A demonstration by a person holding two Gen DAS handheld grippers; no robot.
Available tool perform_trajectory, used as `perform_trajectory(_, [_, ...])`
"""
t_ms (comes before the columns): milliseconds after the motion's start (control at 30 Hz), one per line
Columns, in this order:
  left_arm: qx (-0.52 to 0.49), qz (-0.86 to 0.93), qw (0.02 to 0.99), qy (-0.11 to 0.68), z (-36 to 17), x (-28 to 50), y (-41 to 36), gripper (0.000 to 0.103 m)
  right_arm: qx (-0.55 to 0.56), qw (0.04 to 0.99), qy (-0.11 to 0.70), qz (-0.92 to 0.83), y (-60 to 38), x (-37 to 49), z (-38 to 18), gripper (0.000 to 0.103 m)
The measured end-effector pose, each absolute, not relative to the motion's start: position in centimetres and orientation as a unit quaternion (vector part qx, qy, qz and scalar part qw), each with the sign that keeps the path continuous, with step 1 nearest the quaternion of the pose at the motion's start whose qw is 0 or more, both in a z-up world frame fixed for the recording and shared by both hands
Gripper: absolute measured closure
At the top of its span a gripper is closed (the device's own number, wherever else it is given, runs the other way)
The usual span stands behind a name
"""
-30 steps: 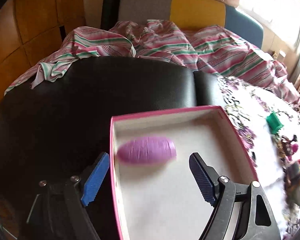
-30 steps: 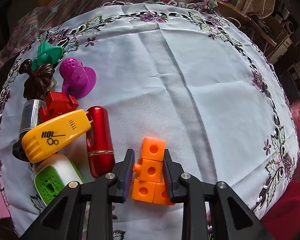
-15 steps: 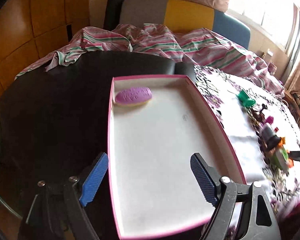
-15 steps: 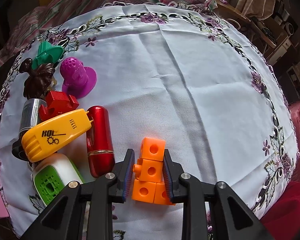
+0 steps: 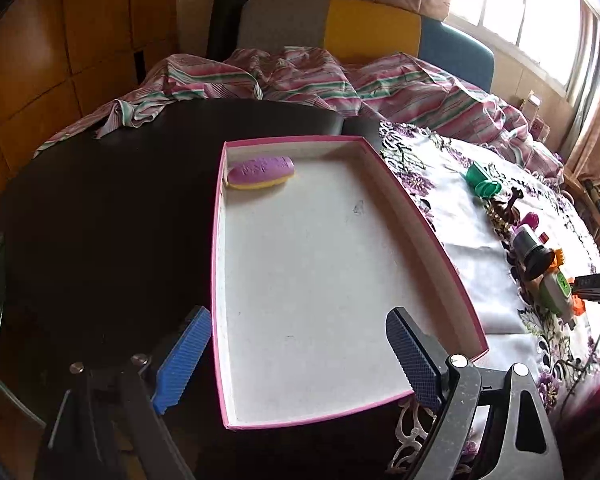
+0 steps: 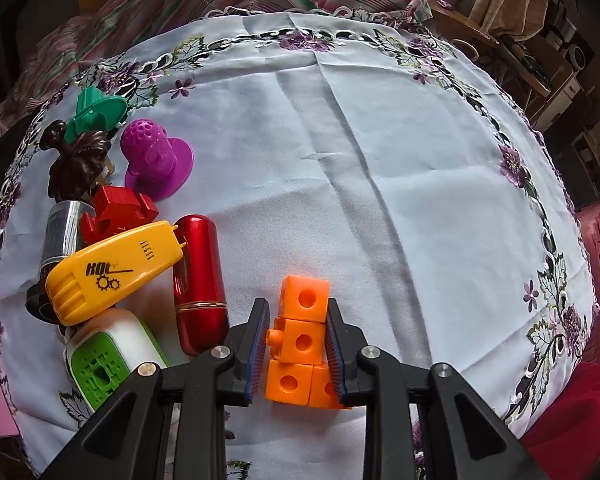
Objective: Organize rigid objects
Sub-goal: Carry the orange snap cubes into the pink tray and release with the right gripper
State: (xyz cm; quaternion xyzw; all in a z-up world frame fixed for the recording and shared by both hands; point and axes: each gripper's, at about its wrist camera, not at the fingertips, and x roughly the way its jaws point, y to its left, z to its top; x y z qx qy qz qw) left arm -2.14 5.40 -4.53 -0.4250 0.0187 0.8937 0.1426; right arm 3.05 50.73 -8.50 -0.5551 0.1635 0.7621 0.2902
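A shallow pink-rimmed cardboard box (image 5: pixel 416 216) with a white floor lies open on the dark tabletop; in its far left corner rests 1 oval purple-and-yellow plastic piece (image 5: pixel 261 171), flat on its side. On the white embroidered cloth to the right, an orange plastic block cluster of 4 linked cubes (image 6: pixel 300 340) stands between the pads of a claw. Left of it lie a glossy red capsule-shaped case (image 6: pixel 199 284), a yellow plastic toy tool (image 6: pixel 114 266), a white-and-green block (image 6: pixel 106 356), a red brick (image 6: pixel 116 210), a purple perforated dome (image 6: pixel 156 156) and a green plastic piece (image 6: pixel 96 112).

Behind your table, a striped sheet (image 5: pixel 380 84) covers a bed with grey, yellow and blue cushions (image 5: pixel 372 32); wood panels (image 5: pixel 60 40) left, bright window (image 5: pixel 520 12) right.
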Motion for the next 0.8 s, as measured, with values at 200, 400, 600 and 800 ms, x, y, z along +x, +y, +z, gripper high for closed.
perform_trajectory(200, [-0.425, 0.894, 0.143, 0.004, -4.3, -2.2, 5.0, 0.013, -0.542, 0.3, 0.172, 0.766, 51.2, 3.3, -7.8, 0.077])
perform_trajectory(400, [-0.432, 0.89, 0.144, 0.004, -4.6, -2.1, 4.9, 0.013, -0.508, 0.302, 0.194, 0.783, 51.3, 4.1, -7.4, 0.077])
perform_trajectory(600, [-0.435, 0.89, 0.138, -0.001, -4.7, -1.9, 4.6, 0.013, -0.457, 0.29, 0.203, 0.816, 51.5, 4.2, -6.0, 0.077])
perform_trajectory(800, [-0.429, 0.893, 0.133, 0.002, -4.5, -1.8, 4.0, 0.013, -0.399, 0.252, 0.204, 0.858, 49.8, 4.8, -3.4, 0.077])
